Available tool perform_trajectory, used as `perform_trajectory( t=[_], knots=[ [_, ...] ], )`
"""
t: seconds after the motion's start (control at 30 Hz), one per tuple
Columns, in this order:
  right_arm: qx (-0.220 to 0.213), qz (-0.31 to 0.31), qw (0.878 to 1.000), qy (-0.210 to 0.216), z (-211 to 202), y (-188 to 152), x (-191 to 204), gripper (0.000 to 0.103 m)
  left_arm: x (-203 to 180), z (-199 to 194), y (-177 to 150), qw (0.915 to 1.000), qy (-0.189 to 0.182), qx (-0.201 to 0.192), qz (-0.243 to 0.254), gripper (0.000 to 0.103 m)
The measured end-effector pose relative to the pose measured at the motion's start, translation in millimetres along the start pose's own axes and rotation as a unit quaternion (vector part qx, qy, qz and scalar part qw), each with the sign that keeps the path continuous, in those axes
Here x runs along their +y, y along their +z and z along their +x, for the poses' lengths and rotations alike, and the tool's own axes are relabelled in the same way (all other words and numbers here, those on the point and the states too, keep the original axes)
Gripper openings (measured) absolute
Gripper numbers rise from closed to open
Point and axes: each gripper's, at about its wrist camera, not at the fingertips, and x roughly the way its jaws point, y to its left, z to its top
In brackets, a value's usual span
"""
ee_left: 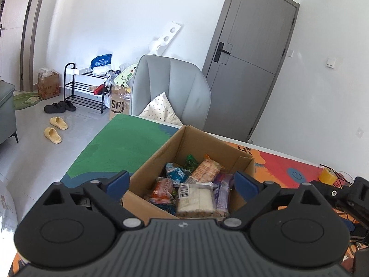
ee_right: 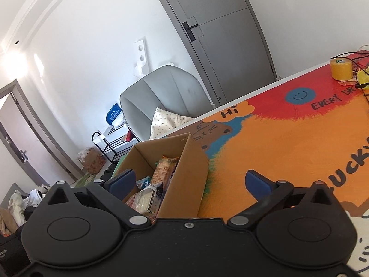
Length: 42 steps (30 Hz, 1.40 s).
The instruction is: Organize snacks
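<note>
both jaw sets are seen spread wide and empty, left gripper (ee_left: 181, 181) over the cardboard box (ee_left: 152, 161), right gripper (ee_right: 190, 181) astride its near wall; packets (ee_left: 196, 198) should be squared inside before withdrawal.

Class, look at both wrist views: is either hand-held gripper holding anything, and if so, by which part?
Nothing is held. The left hand-held gripper and the right hand-held gripper both stand open, with the snacks lying loose in the cardboard box.
</note>
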Motion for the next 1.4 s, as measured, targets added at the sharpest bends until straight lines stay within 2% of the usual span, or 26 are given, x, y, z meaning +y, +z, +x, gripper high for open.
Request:
perform_trajectory(
  t=[0.33,0.47,0.87,1.07,1.23,1.4],
  knots=[
    [-0.019,-0.013,1.000,-0.008,-49,4,-19,0.103,-28,-30,0,0.9982,-0.033,0.000,0.049,0.101],
    [-0.021,-0.027,0.999,-0.013,-63,3,-20,0.103,-31,-43,0,0.9971,-0.034,-0.003,0.067,0.102],
    [-0.022,-0.064,0.997,-0.042,-98,-3,-11,0.103,-21,-71,3,0.9943,-0.043,-0.001,0.097,0.102],
    [-0.010,-0.061,0.997,-0.051,-110,-5,-15,0.103,-18,-86,6,0.9922,-0.046,0.007,0.115,0.102],
    [-0.017,-0.063,0.996,-0.068,-125,-3,-14,0.103,-20,-98,6,0.9904,-0.045,0.007,0.130,0.102],
    [-0.015,-0.067,0.995,-0.066,-140,-4,-16,0.103,-22,-107,6,0.9870,-0.049,0.009,0.153,0.102]
  ],
)
